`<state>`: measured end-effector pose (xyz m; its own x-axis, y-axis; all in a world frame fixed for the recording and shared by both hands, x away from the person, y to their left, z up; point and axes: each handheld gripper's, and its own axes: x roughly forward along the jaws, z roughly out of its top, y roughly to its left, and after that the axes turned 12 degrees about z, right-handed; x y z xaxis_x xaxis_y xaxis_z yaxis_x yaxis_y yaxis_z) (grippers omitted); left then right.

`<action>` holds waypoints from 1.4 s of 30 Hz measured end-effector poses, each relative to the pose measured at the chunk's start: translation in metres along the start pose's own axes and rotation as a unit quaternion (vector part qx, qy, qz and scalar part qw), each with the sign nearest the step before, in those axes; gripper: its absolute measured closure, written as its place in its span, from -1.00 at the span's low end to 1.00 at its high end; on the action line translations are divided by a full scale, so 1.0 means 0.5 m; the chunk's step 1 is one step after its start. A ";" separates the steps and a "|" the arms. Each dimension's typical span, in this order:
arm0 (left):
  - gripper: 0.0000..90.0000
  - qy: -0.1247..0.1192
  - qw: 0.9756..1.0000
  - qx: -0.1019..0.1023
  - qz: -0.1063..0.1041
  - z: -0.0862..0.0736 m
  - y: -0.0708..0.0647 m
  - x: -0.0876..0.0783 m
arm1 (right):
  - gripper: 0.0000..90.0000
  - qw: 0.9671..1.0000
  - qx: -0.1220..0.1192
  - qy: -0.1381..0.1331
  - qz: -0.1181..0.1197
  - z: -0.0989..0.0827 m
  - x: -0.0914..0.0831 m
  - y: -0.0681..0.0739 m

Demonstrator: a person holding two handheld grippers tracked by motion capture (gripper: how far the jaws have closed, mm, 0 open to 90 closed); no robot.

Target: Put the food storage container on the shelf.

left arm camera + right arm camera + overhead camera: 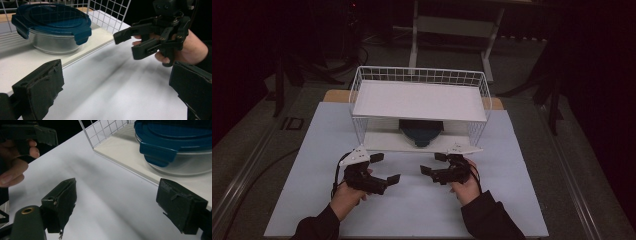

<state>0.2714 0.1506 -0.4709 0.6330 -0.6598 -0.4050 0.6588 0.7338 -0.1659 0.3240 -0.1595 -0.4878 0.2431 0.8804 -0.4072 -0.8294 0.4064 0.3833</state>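
Two hand-held grippers, the left hand-held gripper [384,168] and the right hand-held gripper [433,163], hover with jaws spread and empty over the white counter [412,210], facing each other, near a wire rack [419,75] whose lower shelf holds a blue-lidded glass container [53,27].

I hold my left gripper [384,168] low over the worktop [422,210], just in front of the wire rack [419,75]. Its jaws stand wide apart and hold nothing. My right gripper [433,163] is beside it, also just in front of the rack, and its jaws are wide apart and empty too. The two grippers point toward each other, near but not touching. My left hand [346,196] and right hand [466,186] grip the handles, and dark sleeves cover both forearms.
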 end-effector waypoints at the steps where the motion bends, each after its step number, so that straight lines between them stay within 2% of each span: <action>1: -1.00 0.001 1.000 0.003 -0.001 0.000 -0.001 -0.002 | -0.63 1.000 0.000 -0.006 -0.003 -0.005 -0.010 0.004; 7: -1.00 0.000 1.000 0.007 -0.004 -0.006 -0.001 -0.018 | -0.66 1.000 -0.019 -0.012 -0.022 -0.025 -0.061 0.020; 20: -1.00 0.002 1.000 0.019 -0.008 -0.027 -0.001 -0.045 | -0.66 0.998 -0.019 -0.028 -0.046 -0.066 -0.151 0.036; 24: -1.00 0.003 1.000 0.017 -0.007 -0.037 0.001 -0.053 | -0.66 0.998 -0.020 -0.026 -0.052 -0.086 -0.169 0.038; 26: -1.00 0.008 1.000 0.019 -0.008 -0.042 0.002 -0.054 | -0.65 0.998 -0.019 -0.025 -0.053 -0.095 -0.177 0.039; 30: -1.00 0.011 0.999 0.034 0.002 -0.048 0.006 -0.055 | -0.65 0.997 -0.025 -0.023 -0.062 -0.111 -0.193 0.040; 35: -1.00 0.013 0.999 0.034 -0.001 -0.055 0.007 -0.054 | -0.65 0.997 -0.026 -0.016 -0.068 -0.128 -0.207 0.042; 38: -1.00 0.015 0.999 0.030 -0.003 -0.058 0.009 -0.051 | -0.64 0.996 -0.023 -0.010 -0.081 -0.140 -0.217 0.032; 42: -1.00 0.012 0.999 0.031 -0.003 -0.058 0.007 -0.052 | -0.64 0.995 -0.018 -0.022 -0.091 -0.140 -0.228 0.023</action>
<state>0.2453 0.1749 -0.4870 0.6193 -0.6598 -0.4255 0.6874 0.7176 -0.1123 0.2515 -0.2721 -0.4950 0.4119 0.8030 -0.4307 -0.7869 0.5518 0.2761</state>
